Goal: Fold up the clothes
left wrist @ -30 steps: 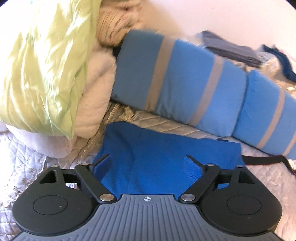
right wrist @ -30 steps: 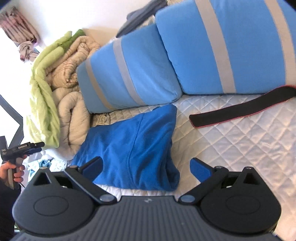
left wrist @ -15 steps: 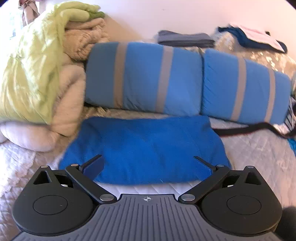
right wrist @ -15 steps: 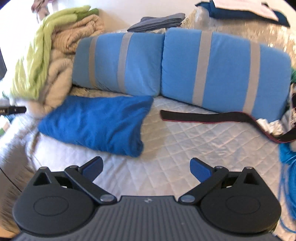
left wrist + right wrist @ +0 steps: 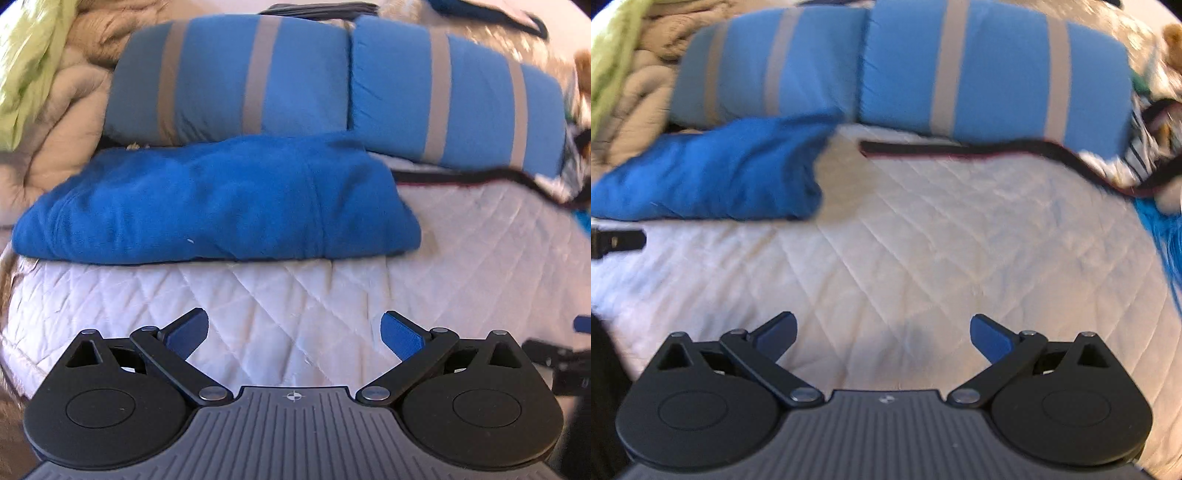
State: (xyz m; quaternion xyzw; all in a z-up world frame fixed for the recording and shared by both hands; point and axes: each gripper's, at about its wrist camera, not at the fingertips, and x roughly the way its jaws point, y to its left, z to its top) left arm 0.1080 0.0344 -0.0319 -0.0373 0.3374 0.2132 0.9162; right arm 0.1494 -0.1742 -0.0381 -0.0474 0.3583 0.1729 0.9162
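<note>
1. On the bed (image 5: 295, 295), a white quilted cover is spread, and a folded blue garment (image 5: 221, 206) is laid on it.
2. Behind the garment, two blue pillows with grey stripes (image 5: 332, 74) are propped side by side, and the garment's back edge is pushed up against them.
3. To the left of the pillows, beige blankets (image 5: 62, 103) and a light green cover (image 5: 26, 55) are piled up.
4. A black strap (image 5: 960, 149) is laid flat in front of the right pillow, apart from the garment.
5. The left claw (image 5: 294, 334) is spread wide above the bare quilt, near the garment's front edge, and nothing is held in it.
6. The right claw (image 5: 882, 332) is spread wide too, and only quilt is seen between its blue pads (image 5: 991, 338).
7. In the right view, the garment is seen far to the left, well apart from that claw.
</note>
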